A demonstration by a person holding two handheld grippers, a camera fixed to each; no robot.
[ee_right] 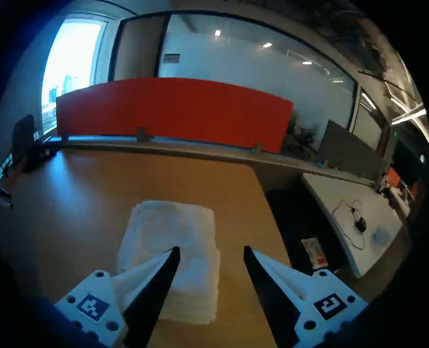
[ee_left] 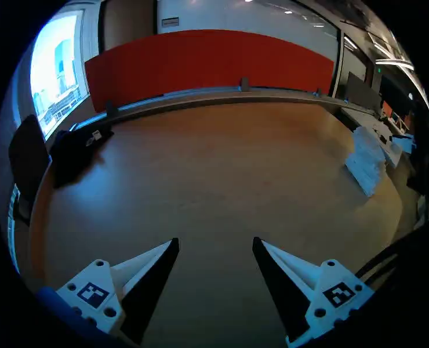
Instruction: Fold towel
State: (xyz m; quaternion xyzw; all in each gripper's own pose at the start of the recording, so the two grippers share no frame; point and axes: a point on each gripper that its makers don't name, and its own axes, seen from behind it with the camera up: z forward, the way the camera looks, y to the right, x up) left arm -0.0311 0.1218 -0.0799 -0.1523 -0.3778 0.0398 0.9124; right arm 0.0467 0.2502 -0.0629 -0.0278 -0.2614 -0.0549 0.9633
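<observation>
White and folded, the towel (ee_right: 171,232) lies near the right edge of the wooden desk (ee_right: 87,197), just ahead of my right gripper (ee_right: 211,250), its fingers apart like those of my left gripper (ee_left: 215,242).

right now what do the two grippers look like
The left gripper and right gripper look alike: two tapered, pointed fingers, black inside and white outside, on white bases with screw holes, each base carrying a black square marker.
</observation>
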